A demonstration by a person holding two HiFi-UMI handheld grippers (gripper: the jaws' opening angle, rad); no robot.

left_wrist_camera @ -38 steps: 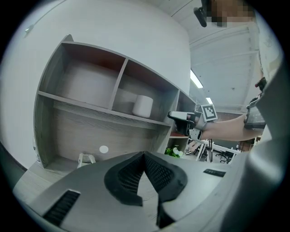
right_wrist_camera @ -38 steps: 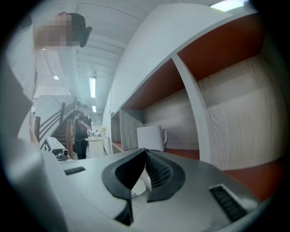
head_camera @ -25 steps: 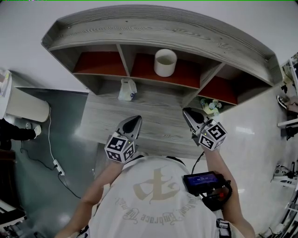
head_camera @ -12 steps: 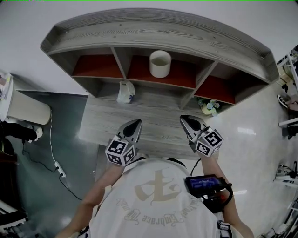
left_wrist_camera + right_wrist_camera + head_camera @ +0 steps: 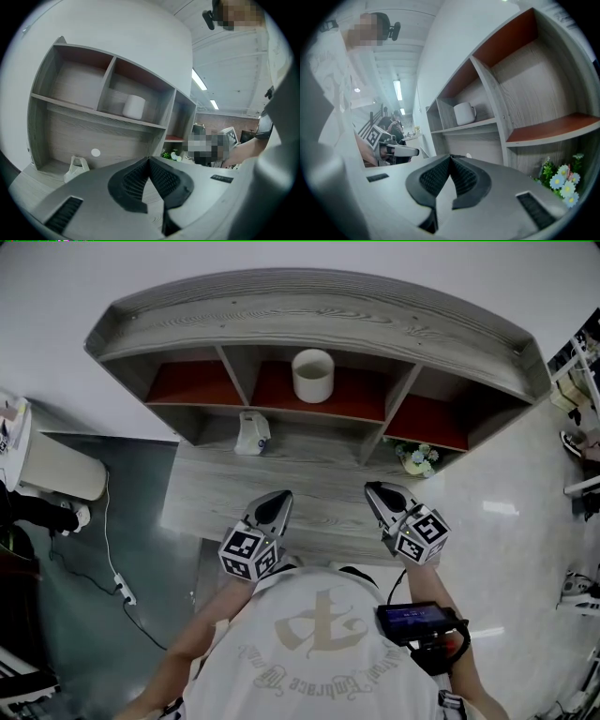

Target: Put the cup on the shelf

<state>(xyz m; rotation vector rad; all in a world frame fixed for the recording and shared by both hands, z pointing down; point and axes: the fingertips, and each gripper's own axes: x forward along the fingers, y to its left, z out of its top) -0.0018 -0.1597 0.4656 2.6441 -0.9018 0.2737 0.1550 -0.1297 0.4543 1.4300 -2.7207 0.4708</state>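
The left gripper [image 5: 278, 499] has its jaws pressed together with nothing between them. The right gripper [image 5: 377, 493] is the same, pads meeting on empty air. Both hover over the front part of the table [image 5: 225, 493], pointing at the shelf [image 5: 319, 310] and only slightly downward.

The cup [image 5: 313, 376] already stands in the shelf's middle compartment, upright on the reddish board, well apart from both grippers. It lies ahead of them and higher, roughly between their two lines. The left gripper looks marginally nearer, though the difference is small. In the right gripper view a handle shows on the cup's side. No coming move seems to turn on the cup. Judging by how things lie, the placing is done and the hands are free.

On the table under the shelf, a small white object [image 5: 251, 432] sits at the back left and a bunch of flowers [image 5: 417, 458] at the back right.

Compared with a second ago, the cup stands in the same compartment. Both grippers, shut then too, sit a little further back from the shelf.
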